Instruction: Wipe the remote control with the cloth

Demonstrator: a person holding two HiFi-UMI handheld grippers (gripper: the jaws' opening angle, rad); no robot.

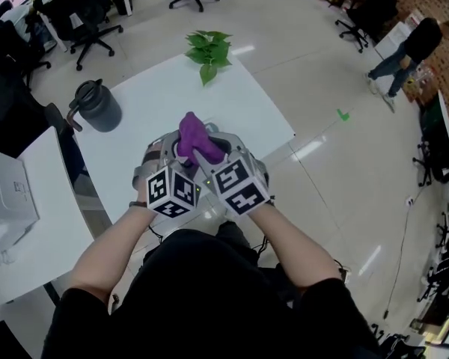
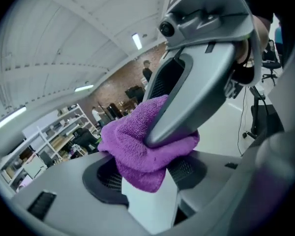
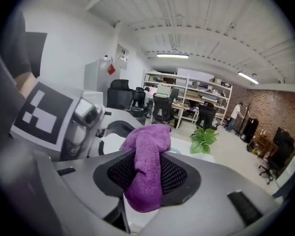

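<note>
Both grippers meet above the white table. The purple cloth is bunched between them. My right gripper is shut on the cloth, which hangs folded over its pads. The left gripper grips a white remote control that stands up between its jaws. The cloth lies pressed on the remote's top end, with a finger of the right gripper bearing down on it. In the head view the remote is hidden by the cloth and the two marker cubes.
A dark lidded jug stands on the table's left side and a potted green plant at its far edge. A second white desk with a pale box lies to the left. Office chairs stand behind, and a person far right.
</note>
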